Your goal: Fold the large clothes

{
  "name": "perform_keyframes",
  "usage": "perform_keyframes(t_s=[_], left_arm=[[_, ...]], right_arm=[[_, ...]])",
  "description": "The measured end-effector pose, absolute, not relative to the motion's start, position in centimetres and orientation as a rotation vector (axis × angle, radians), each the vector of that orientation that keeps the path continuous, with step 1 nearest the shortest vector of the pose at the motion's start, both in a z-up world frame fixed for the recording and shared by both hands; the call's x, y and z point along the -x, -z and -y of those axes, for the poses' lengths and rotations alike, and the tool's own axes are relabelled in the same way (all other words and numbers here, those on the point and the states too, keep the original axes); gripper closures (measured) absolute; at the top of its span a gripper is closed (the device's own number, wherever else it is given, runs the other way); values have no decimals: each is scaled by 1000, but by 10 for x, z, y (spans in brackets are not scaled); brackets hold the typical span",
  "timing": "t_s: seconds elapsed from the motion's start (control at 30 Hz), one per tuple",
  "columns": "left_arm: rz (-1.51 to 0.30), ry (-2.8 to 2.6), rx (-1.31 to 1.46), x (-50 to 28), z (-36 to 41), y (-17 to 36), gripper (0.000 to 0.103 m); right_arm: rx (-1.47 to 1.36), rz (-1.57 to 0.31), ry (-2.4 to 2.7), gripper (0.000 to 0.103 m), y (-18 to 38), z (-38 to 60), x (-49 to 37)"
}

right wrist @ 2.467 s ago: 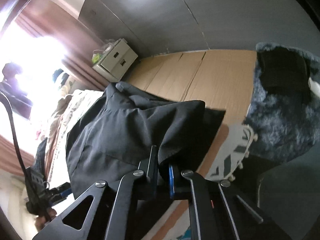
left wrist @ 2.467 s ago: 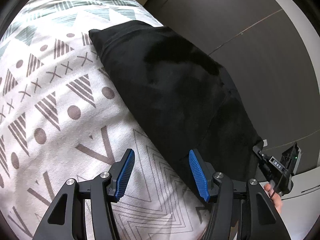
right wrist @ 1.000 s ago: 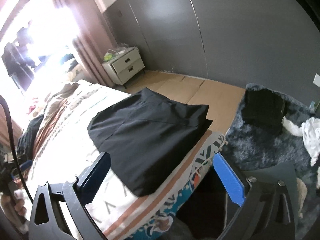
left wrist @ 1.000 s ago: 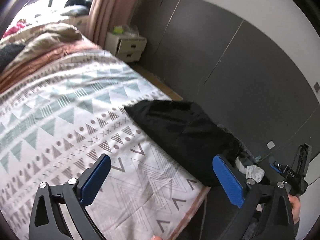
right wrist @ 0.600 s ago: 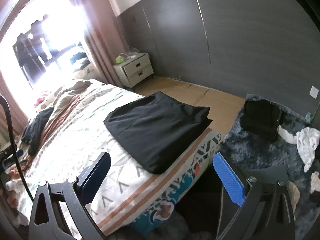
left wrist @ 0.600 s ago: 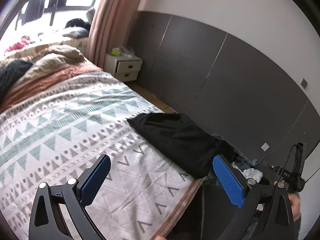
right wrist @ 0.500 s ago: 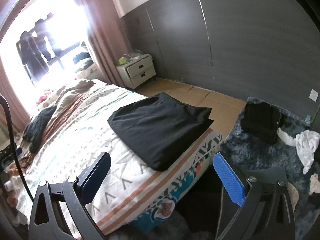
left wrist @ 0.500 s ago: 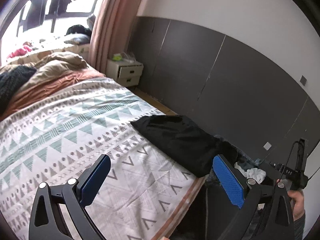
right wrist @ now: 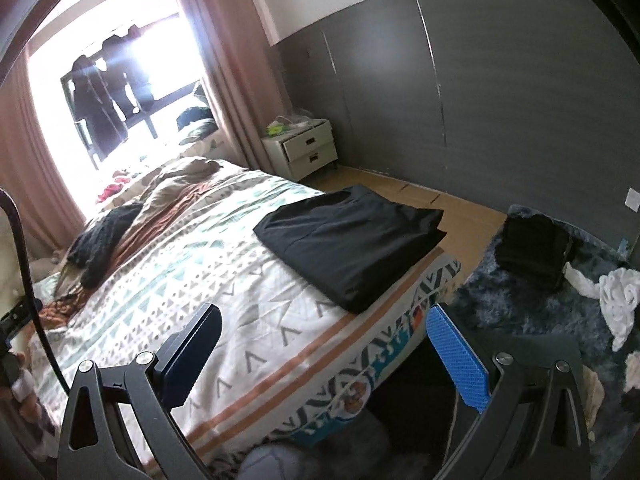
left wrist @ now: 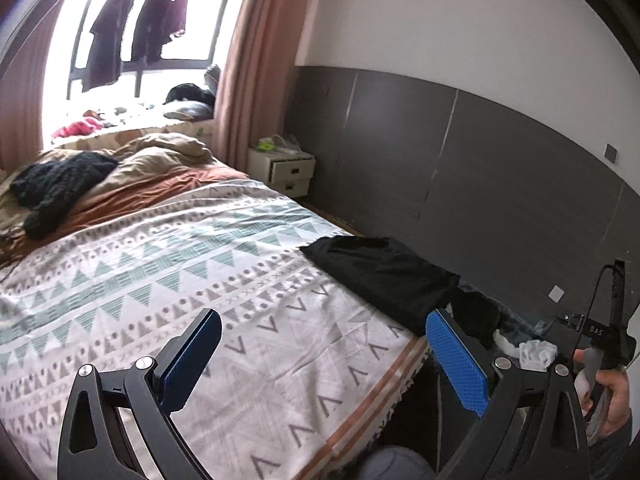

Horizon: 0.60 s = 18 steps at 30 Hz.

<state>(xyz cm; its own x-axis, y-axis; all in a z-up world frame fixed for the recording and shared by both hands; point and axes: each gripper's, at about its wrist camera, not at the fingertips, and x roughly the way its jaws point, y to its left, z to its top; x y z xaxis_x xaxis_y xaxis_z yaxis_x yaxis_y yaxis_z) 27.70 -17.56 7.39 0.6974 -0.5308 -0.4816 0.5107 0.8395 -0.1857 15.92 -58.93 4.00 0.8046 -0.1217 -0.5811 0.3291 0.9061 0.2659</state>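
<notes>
A black garment (left wrist: 384, 276) (right wrist: 352, 240) lies folded into a flat rectangle on the patterned bedspread (left wrist: 160, 280) (right wrist: 224, 280), near the bed's foot corner. My left gripper (left wrist: 324, 360) is open, held well back from the bed with nothing between its blue pads. My right gripper (right wrist: 324, 356) is open too, raised off the bed's foot edge and apart from the garment. In the left wrist view a hand (left wrist: 612, 404) holds the other gripper's handle at the far right.
A rumpled brown duvet (left wrist: 160, 168) and a dark knit pile (left wrist: 60, 184) lie at the bed's head. A white nightstand (right wrist: 304, 148) stands by the curtain. On the blue shag rug (right wrist: 528, 308) sit a black folded item (right wrist: 532, 256) and white cloth (right wrist: 620, 296).
The right gripper let go of the black garment and opened wide. Both grippers pulled back and up from the bed, so the folded garment now lies smaller and farther off.
</notes>
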Motion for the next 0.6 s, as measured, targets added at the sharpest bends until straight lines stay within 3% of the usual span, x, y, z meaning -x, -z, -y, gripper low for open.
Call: perform_keyframes(t_s=[0.6], left_arm=[[-448,437,2,-136,114,-57,1]], right_arm=[[-268,-515,98,1,-36,513,-64]])
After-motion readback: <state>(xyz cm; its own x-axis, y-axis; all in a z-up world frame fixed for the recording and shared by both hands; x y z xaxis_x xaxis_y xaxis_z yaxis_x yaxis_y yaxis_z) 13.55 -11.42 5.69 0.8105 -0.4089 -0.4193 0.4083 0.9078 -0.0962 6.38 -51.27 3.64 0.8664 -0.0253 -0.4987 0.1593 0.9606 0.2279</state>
